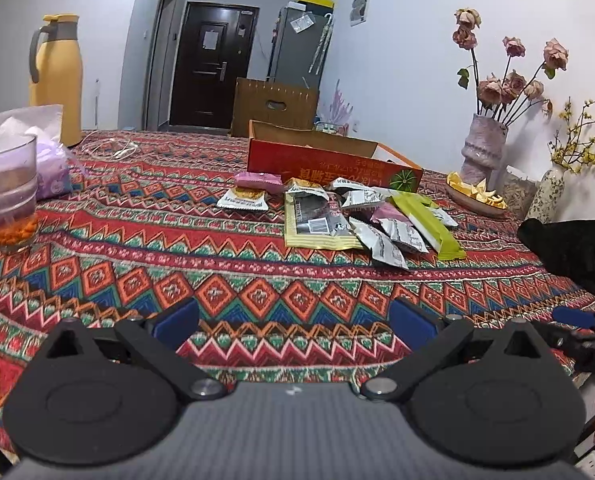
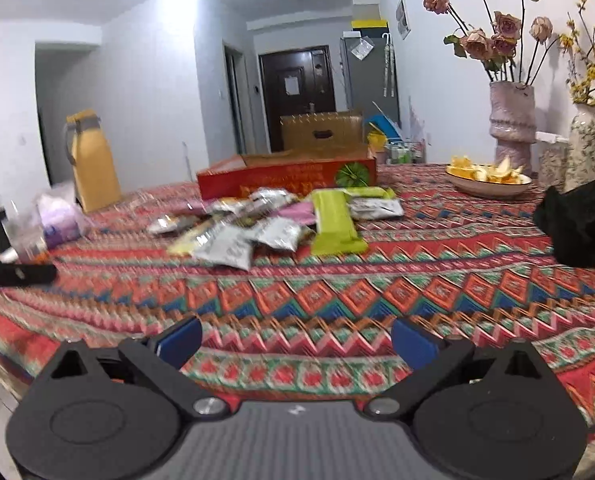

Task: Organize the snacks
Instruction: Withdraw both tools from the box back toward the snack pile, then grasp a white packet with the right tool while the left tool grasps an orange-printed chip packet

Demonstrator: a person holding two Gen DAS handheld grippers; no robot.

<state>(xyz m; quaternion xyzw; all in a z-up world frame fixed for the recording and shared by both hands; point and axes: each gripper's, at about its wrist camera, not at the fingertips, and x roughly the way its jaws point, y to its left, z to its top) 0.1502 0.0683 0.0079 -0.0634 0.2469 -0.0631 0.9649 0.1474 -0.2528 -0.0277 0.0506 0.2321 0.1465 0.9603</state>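
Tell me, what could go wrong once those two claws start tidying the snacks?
The snack packets overlap in a loose pile, so a pinch on the green bar might drag its neighbours along. The filled plastic cup stands near the left gripper, so a wide swing could tip it. Both grippers, left and right, are open and hold nothing.

A woven, matt patterned cloth (image 1: pixel 97 264) covers the table ahead of the left tool (image 1: pixel 293 322), whose black plastic arms look matt (blue pads (image 1: pixel 175 322) smoother). Beyond it lie glossy foil-like snack packets (image 1: pixel 381 236) before a printed cardboard box (image 1: pixel 329 166); far left stands a clear plastic cup (image 1: pixel 7 196).
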